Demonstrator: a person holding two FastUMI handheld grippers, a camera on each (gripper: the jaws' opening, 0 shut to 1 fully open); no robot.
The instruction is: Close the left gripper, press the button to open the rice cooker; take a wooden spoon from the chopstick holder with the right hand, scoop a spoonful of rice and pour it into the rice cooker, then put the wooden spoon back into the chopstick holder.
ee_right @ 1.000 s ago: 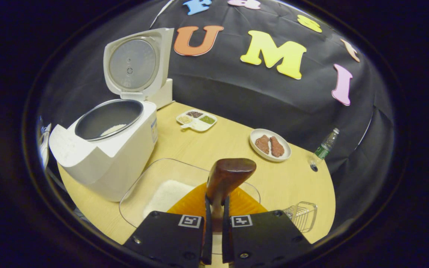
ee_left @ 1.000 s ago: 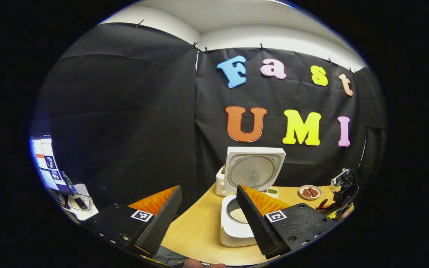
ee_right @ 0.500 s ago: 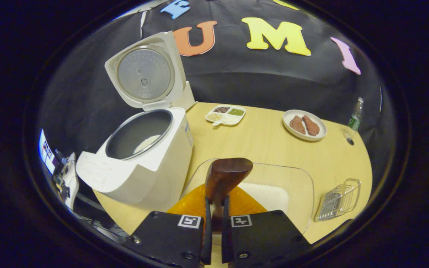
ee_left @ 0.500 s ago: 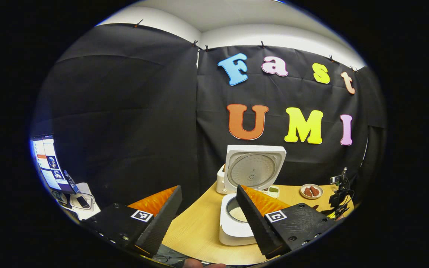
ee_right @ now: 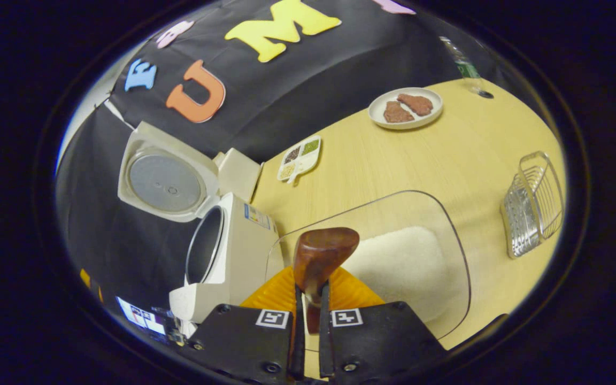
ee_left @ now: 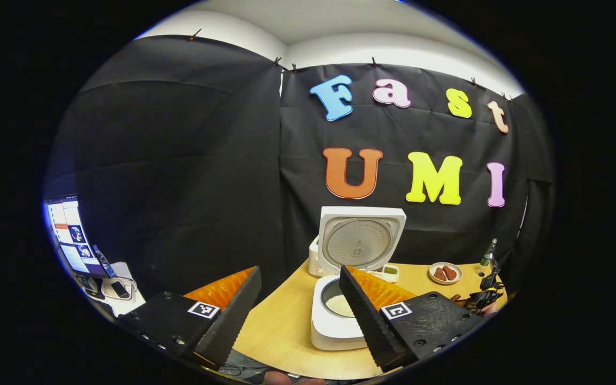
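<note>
Rolled over since a second ago, the right gripper (ee_right: 308,315) is now seen tipped above the glass dish (ee_right: 447,224), clamped on the wooden spoon (ee_right: 321,254).

For the return, the spoon is best levelled and carried handle-down to the wire holder (ee_right: 535,203) on the wooden table (ee_right: 393,155). The left gripper (ee_left: 300,310) is held spread and empty near the opened rice cooker (ee_left: 340,331), rice seen inside; black cloth walls stand behind.
</note>
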